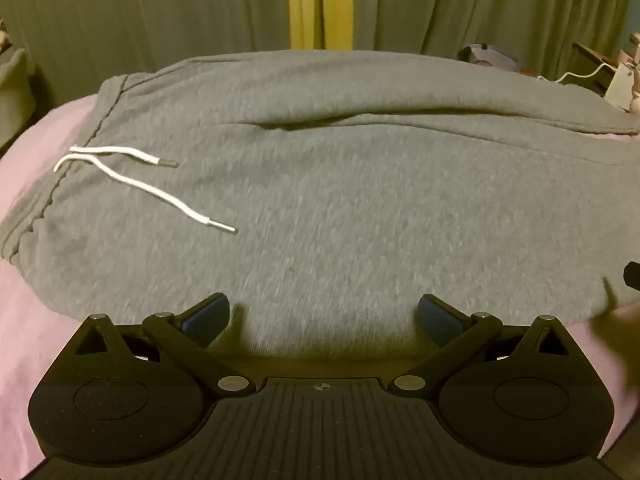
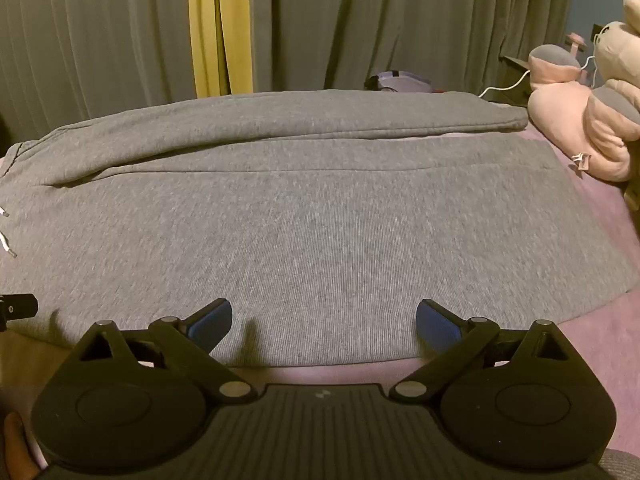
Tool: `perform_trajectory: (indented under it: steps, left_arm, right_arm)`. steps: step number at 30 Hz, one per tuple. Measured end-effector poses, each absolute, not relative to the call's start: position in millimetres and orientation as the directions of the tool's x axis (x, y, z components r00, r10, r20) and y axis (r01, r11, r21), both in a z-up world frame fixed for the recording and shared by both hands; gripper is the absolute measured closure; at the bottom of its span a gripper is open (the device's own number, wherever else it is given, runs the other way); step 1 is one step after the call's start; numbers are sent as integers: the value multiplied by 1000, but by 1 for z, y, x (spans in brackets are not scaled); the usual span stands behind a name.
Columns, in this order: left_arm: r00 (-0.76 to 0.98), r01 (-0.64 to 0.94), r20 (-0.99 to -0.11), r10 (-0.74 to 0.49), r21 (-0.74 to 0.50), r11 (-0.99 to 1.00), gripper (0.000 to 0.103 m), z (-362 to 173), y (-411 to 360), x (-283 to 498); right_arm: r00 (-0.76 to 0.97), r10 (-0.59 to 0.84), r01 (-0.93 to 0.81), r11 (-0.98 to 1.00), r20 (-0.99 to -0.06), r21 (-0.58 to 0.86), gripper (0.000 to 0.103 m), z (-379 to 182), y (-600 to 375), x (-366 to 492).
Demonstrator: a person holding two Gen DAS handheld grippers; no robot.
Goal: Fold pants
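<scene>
Hovering over the near hem side of the grey fleece sweatpants [image 1: 340,208], both tools spread wide, nothing between the pads. Left tool [image 1: 324,316] sits above the near edge of the fabric toward the waistband end; right tool [image 2: 324,322] above the near edge further along the leg. Pants lie flat lengthwise across the pink bed sheet [image 1: 24,320], waistband at the left end of the bed, legs running right; the far leg is partly rolled up against the far edge.

Step in hand, by my reading: first grab of the near edge, to fold one leg over the other. To do it well, come down until the lower pad slides under the fabric edge, pinch both layers, lift both ends together and level, carry across to the far edge.

Watch the white drawstring cords with metal tips [image 1: 152,192], lying loose on the front; may catch in the fold or bunch under it.

Around: pink and grey plush toys [image 2: 588,120] at the right end of the bed, just beside the leg cuffs, could hinder later folds. White cable [image 2: 508,86] behind them. Grey-green curtains [image 2: 100,40] beyond the far edge, well apart.
</scene>
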State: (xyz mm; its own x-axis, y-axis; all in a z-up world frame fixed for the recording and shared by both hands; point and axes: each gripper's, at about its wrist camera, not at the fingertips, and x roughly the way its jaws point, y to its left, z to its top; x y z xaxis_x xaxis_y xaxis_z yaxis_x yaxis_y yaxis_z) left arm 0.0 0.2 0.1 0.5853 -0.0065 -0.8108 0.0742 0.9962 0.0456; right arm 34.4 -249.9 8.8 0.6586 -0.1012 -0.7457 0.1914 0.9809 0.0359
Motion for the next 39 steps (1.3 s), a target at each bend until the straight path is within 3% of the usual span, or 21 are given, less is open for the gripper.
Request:
perform_trajectory:
  steps: [39]
  left_arm:
    - [567,76,-824,3,56,996,0,-9,-2,-1]
  right_arm:
    - [647,-103,199,979,-756,36,4,4,-250,37]
